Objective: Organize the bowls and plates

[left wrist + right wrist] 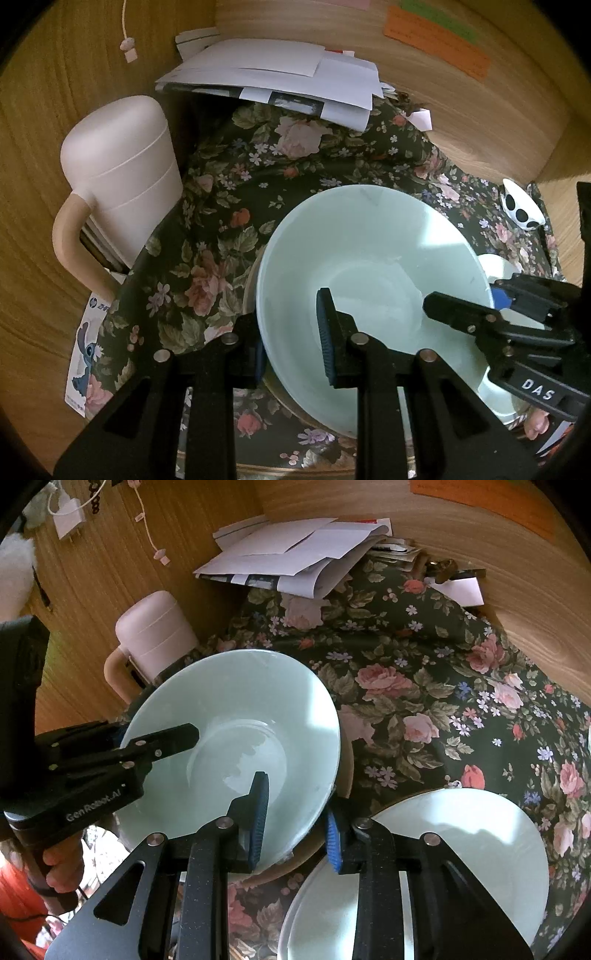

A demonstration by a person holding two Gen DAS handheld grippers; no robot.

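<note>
Floral cloth covered your worktop [229, 192]. Both tools, left tool [291, 350] and right tool [295, 827], were clenched on opposite rims of the bowl [369, 251], over a plate [314, 856]. Uneven release could tip it.

— What is seen behind the fingers of the left gripper [291, 341]?
— Black arms, silver rivets, ribbed blue pads [325, 332].
— And the right gripper [295, 821]?
— Likewise built; "DAS" is printed behind its fingers.

"DAS", "GenRobot.AI" on grippers [537, 394]
</note>
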